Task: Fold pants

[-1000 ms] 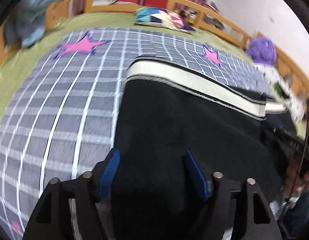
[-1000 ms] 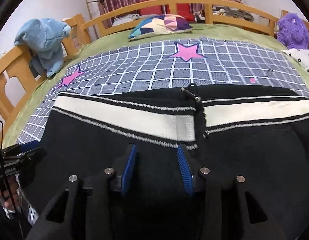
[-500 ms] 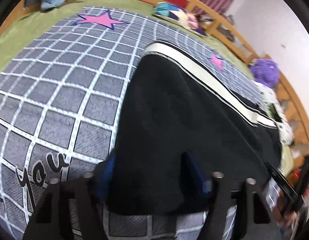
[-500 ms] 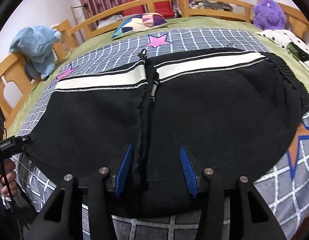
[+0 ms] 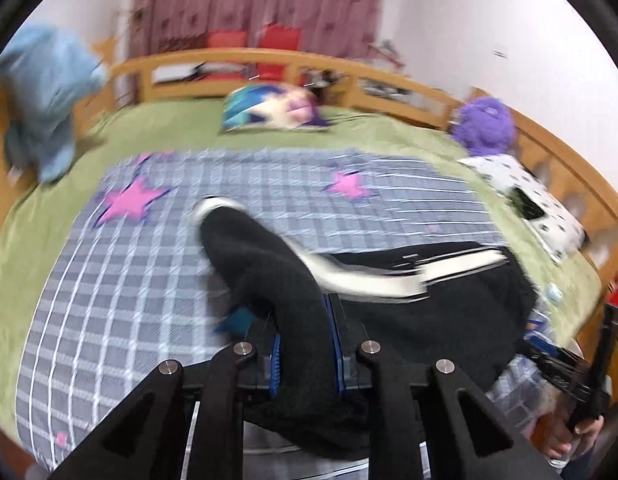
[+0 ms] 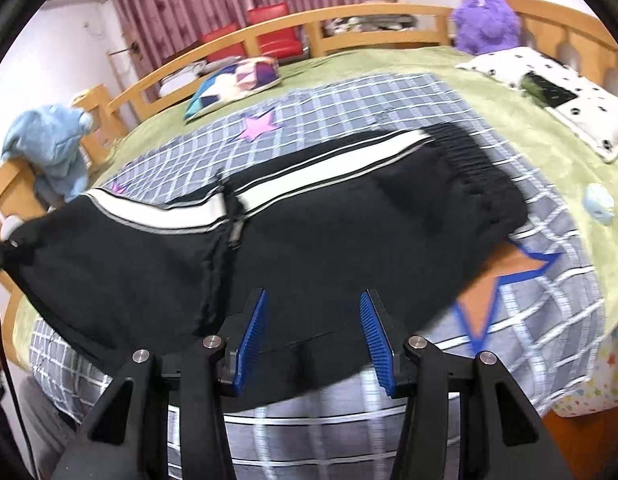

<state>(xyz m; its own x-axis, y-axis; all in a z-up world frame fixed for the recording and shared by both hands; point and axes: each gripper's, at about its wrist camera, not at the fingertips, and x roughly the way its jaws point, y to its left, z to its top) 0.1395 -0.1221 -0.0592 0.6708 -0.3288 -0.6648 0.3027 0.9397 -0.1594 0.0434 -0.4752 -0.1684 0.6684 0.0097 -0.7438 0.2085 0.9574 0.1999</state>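
Your left claw (image 5: 305, 354) has closed: half a second ago its pads stood apart around the pants (image 6: 309, 240), and now they are clamped on a bunched black fold that rises ahead of the pads, with the white stripe trailing off to the claw's right. That suggests the fold is starting, with the left end lifted off the checked blanket (image 5: 109, 280).

Your right claw (image 6: 312, 338) has its 2 pads wide apart, the near edge of the fabric lying between them but not gripped.

Only the right view shows the whole garment spread across the bed, its left end pulled up. Only the left view shows the pinch itself, though it is blurred.
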